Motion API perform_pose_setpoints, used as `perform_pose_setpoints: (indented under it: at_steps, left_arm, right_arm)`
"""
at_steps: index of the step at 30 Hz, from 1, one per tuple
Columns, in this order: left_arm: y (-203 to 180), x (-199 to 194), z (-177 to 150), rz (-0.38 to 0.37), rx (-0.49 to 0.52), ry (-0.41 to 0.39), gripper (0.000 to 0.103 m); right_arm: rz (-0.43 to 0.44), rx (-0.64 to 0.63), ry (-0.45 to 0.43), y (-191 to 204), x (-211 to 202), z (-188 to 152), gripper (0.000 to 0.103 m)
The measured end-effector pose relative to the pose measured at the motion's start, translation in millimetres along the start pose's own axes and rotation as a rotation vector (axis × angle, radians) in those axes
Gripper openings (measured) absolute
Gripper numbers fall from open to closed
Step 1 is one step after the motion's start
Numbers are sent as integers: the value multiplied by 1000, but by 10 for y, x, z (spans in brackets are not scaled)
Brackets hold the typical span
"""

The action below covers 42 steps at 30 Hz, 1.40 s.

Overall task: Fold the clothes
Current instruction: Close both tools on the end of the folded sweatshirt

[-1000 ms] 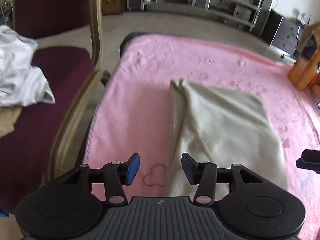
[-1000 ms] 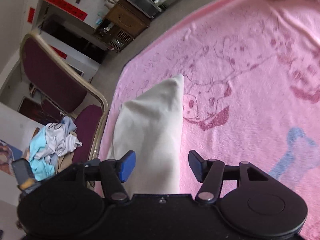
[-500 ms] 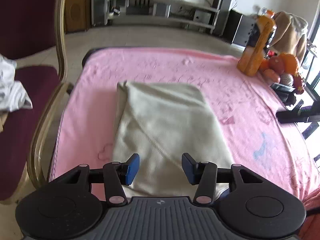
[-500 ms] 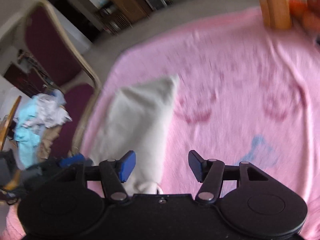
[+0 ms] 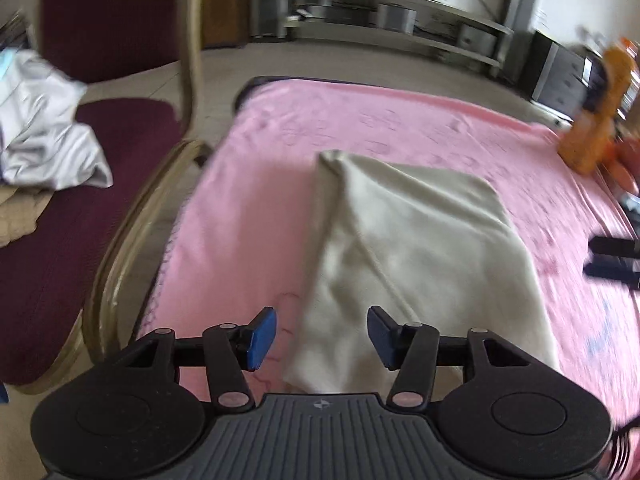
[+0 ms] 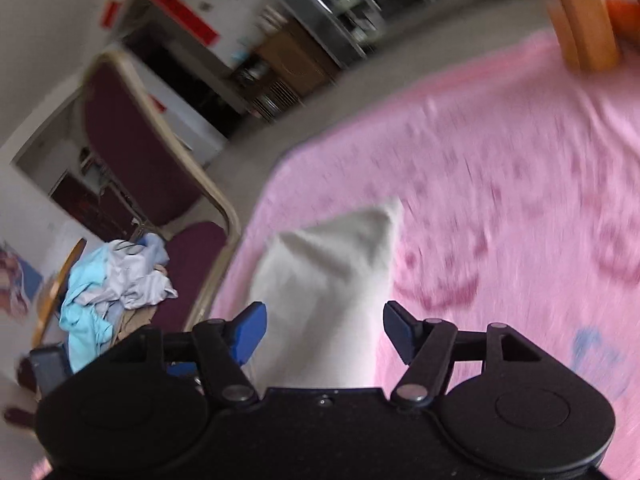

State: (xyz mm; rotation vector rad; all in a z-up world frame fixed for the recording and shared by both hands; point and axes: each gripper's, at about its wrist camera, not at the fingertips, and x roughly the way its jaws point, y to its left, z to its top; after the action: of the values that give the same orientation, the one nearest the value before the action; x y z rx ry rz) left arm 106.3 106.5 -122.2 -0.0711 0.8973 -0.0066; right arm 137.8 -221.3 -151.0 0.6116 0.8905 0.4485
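Cream garment (image 5: 420, 248) lies folded into a long, narrow panel on the pink blanket (image 5: 256, 216), running lengthwise away from both cameras. A diagonal seam or fold line crosses its upper layer in the left wrist view, and its far left corner forms a small gathered peak. Its surface is mostly flat with soft wrinkles near the close end. Motion blur softens finer detail in both views.

Left gripper (image 5: 322, 338) hovers over the garment's near left corner, jaws wide apart and holding nothing; the left blue pad sits above bare blanket, the right pad above cloth. Right gripper (image 6: 324, 332) hovers over the near end of the same garment (image 6: 332, 276), jaws likewise spread wide and empty.

Bare blanket lies on both long sides of the garment, with a broad pink stretch to its right (image 6: 500, 216). The blanket's left edge runs just beside the maroon chair (image 5: 120, 152), whose seat carries a pile of loose clothes (image 5: 44, 128). An orange bottle (image 5: 596, 120) stands near the far right of the blanket, well apart from the garment.
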Motion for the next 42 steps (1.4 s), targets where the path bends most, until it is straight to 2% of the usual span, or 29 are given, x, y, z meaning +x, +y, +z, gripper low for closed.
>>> perform_pose_setpoints:
  at_steps: [4, 9, 14, 17, 20, 23, 26, 36, 39, 42]
  left_arm:
    - [174, 175, 158, 9, -103, 26, 57]
    - [355, 414, 212, -82, -234, 118, 57]
    - [347, 415, 228, -115, -223, 119, 57]
    - [347, 418, 246, -163, -228, 128, 57]
    - [350, 518, 239, -211, -231, 170, 59]
    - [434, 640, 253, -255, -290, 208, 59]
    - [473, 686, 278, -295, -315, 222, 58]
    - [353, 698, 289, -322, -250, 221, 59]
    - [296, 722, 302, -330, -222, 222, 66]
    - [314, 765, 334, -347, -245, 227, 67]
  right_arm:
    - [11, 43, 17, -114, 175, 20, 58]
    - [6, 53, 65, -174, 343, -3, 55]
    - [-3, 63, 104, -244, 409, -38, 55]
    - [26, 101, 117, -299, 432, -41, 55]
    - [43, 122, 128, -313, 465, -49, 55]
    - [50, 137, 139, -325, 504, -71, 55]
    - [55, 146, 151, -336, 548, -93, 48]
    - [94, 201, 161, -402, 599, -113, 43]
    - [96, 206, 161, -409, 606, -114, 43]
    - [106, 226, 160, -435, 611, -115, 43]
